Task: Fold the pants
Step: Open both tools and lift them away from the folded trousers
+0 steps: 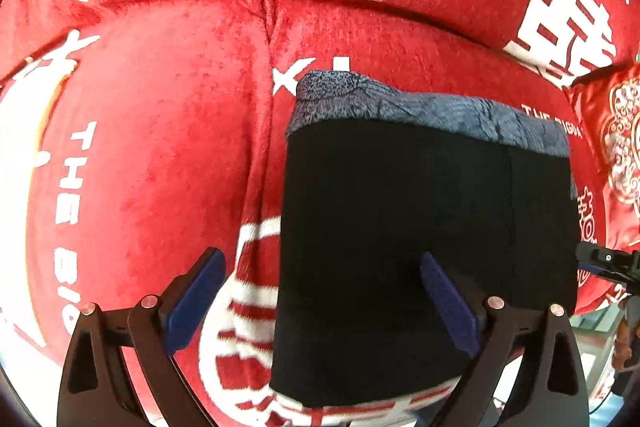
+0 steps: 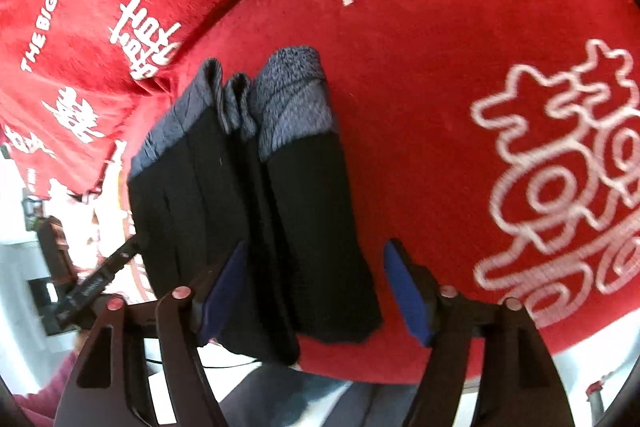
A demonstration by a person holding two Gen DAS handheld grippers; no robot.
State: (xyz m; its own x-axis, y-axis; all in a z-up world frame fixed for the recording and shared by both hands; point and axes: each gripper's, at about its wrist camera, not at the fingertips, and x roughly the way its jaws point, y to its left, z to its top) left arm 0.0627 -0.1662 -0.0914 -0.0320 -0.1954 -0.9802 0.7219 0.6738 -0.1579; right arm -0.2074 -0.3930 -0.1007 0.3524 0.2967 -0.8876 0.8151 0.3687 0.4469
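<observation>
Overall: inspection of a fold at what looks like its closing stage.
Item: black pants [image 1: 420, 247] with a grey-blue waistband [image 1: 432, 115], lying in a compact folded stack on the red sofa cushion [image 1: 160, 147].
Position: in the left wrist view the stack fills the centre, waistband at 12 o'clock.
Layers: the right wrist view shows several folded layers side by side, waistband ends bunched at 12 o'clock.
Left hand-held gripper [image 1: 320, 303]: jaws wide apart, holding nothing; one pad over the cloth.
Right hand-held gripper [image 2: 316, 291]: jaws apart, straddling the stack's near end, not pressing.
Progress: folding judged done; perhaps only tidying left.
Surface: plush red cover with white characters and lettering.
Room: pale floor glimpsed at 7 o'clock in the right view; otherwise unclear.
</observation>
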